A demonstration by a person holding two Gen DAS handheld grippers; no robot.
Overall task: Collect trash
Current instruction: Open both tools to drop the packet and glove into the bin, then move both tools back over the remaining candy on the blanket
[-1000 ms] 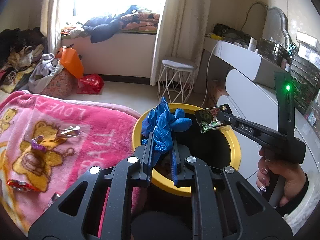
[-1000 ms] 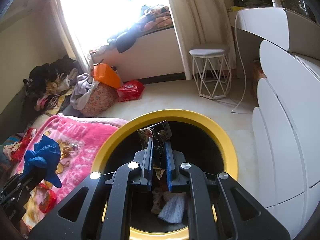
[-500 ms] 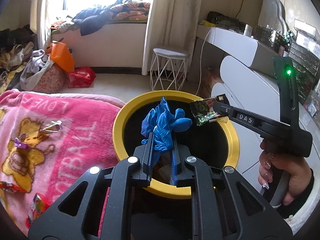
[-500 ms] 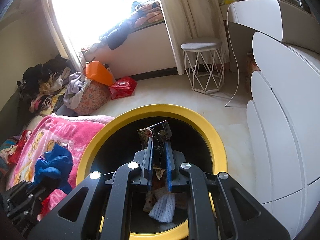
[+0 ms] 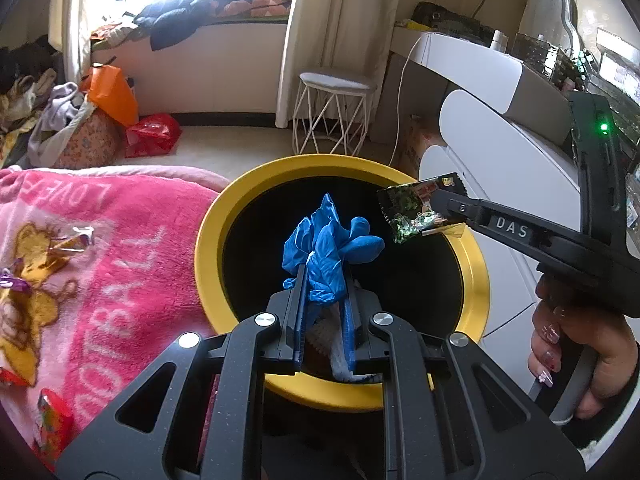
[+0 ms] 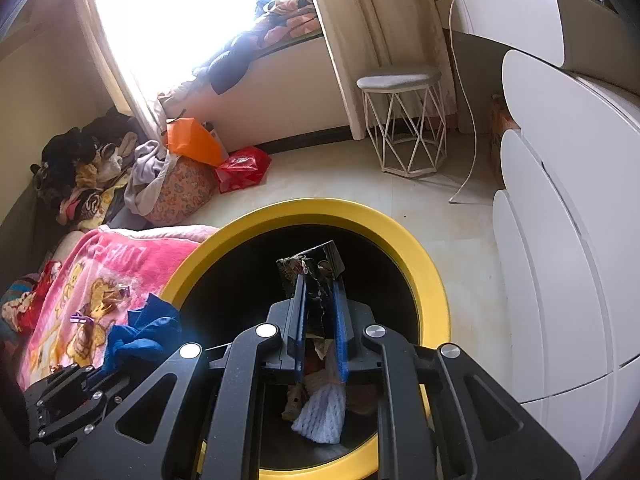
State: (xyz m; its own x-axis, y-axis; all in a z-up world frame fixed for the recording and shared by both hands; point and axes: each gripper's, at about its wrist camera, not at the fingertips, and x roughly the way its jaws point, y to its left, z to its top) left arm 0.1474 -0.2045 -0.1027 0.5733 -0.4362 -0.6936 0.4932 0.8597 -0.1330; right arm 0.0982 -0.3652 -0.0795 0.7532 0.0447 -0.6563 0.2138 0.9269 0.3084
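A round bin with a yellow rim and a black inside stands on the floor beside the bed. My left gripper is shut on a crumpled blue glove and holds it over the bin's opening. My right gripper reaches over the bin from the right with a dark green snack wrapper between its fingers. Its jaws are opening slightly, but the wrapper still hangs at the fingertips. A hand holds the right gripper's handle.
A pink blanket left of the bin carries several small candy wrappers. White knit trash lies inside the bin. A white curved cabinet stands right of it. A white wire stool and a red bag stand beyond.
My left gripper has carried the blue glove from the bin's left rim out over its opening and lower. The right gripper's jaws have parted a little, with the wrapper still between them.
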